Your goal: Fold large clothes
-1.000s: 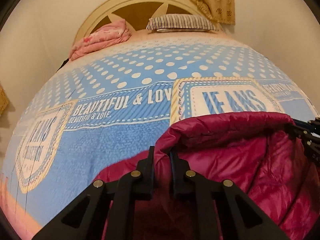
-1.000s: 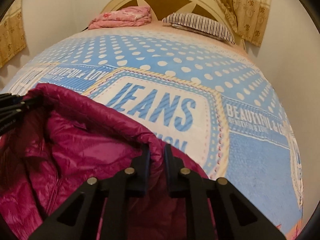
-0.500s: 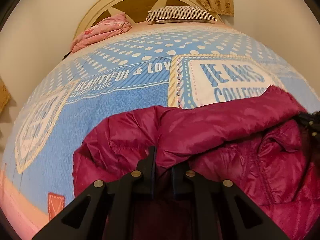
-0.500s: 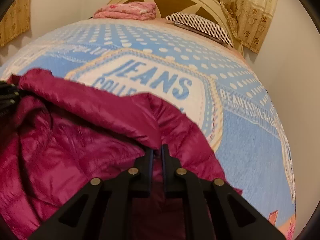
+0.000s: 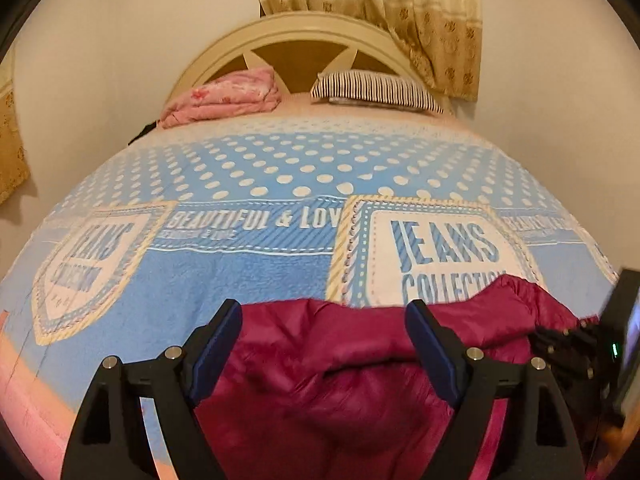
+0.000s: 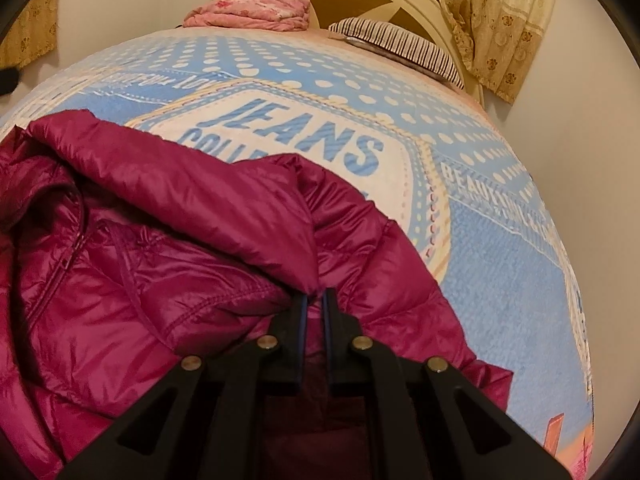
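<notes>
A magenta puffer jacket [image 5: 340,364] lies crumpled on the near part of a bed with a blue "JEANS" blanket [image 5: 248,272]. My left gripper [image 5: 324,316] is open, its fingers spread wide above the jacket and holding nothing. In the right wrist view the jacket [image 6: 152,264] shows its zipper and a folded-over flap. My right gripper [image 6: 314,298] is shut on the jacket's edge, pinching the fabric at its fingertips. The right gripper also shows at the right edge of the left wrist view [image 5: 560,344].
A folded pink blanket [image 5: 228,96] and a striped pillow [image 5: 376,90] lie at the bed's head by a cream headboard [image 5: 296,36]. A patterned curtain [image 5: 404,12] hangs behind. Walls close in on both sides.
My left gripper has opened and let go of the jacket, which dropped onto the bed. My right gripper stays shut on the jacket's edge, and the flap has folded further over.
</notes>
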`<control>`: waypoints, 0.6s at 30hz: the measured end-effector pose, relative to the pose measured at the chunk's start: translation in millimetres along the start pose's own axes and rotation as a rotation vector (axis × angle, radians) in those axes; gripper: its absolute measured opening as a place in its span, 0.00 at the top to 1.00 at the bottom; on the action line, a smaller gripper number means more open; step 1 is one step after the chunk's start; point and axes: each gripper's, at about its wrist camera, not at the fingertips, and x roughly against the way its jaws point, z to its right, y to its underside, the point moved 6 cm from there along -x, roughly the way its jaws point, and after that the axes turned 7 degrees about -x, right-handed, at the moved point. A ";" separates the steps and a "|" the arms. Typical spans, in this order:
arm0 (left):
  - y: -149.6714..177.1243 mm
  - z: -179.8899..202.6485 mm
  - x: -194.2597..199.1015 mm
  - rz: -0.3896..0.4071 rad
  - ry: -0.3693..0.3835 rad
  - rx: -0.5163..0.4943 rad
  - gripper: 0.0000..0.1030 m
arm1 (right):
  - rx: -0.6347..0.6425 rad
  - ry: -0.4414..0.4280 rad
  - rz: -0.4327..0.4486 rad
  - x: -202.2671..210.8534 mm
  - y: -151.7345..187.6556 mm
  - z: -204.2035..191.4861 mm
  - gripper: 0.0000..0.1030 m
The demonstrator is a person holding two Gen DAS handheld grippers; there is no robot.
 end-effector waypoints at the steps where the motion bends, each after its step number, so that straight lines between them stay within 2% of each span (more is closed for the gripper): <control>1: -2.9 6.2 -12.3 -0.021 -0.019 -0.007 0.19 | 0.002 0.002 0.000 -0.4 0.1 -0.3 0.92; 3: 2.9 14.9 -31.3 -0.070 -0.047 -0.033 0.19 | 0.004 0.003 -0.002 -0.6 0.3 -0.6 0.92; 5: 21.4 24.0 -55.2 -0.164 -0.080 -0.071 0.19 | 0.001 0.000 -0.003 -0.3 0.5 -0.9 0.92; 7: 39.1 26.1 -67.0 -0.202 -0.100 -0.085 0.19 | -0.006 -0.009 -0.006 0.8 0.7 0.2 0.92; 11: 50.1 22.1 -68.9 -0.203 -0.075 -0.064 0.19 | -0.050 -0.070 0.003 15.6 -0.6 7.4 0.90; 14: 48.8 21.4 -68.4 -0.203 -0.072 -0.064 0.19 | -0.104 -0.104 0.049 38.9 -7.8 15.9 0.79; 18: 43.2 23.0 -61.7 -0.192 -0.073 -0.072 0.19 | -0.219 -0.149 0.170 72.3 -37.5 20.2 0.41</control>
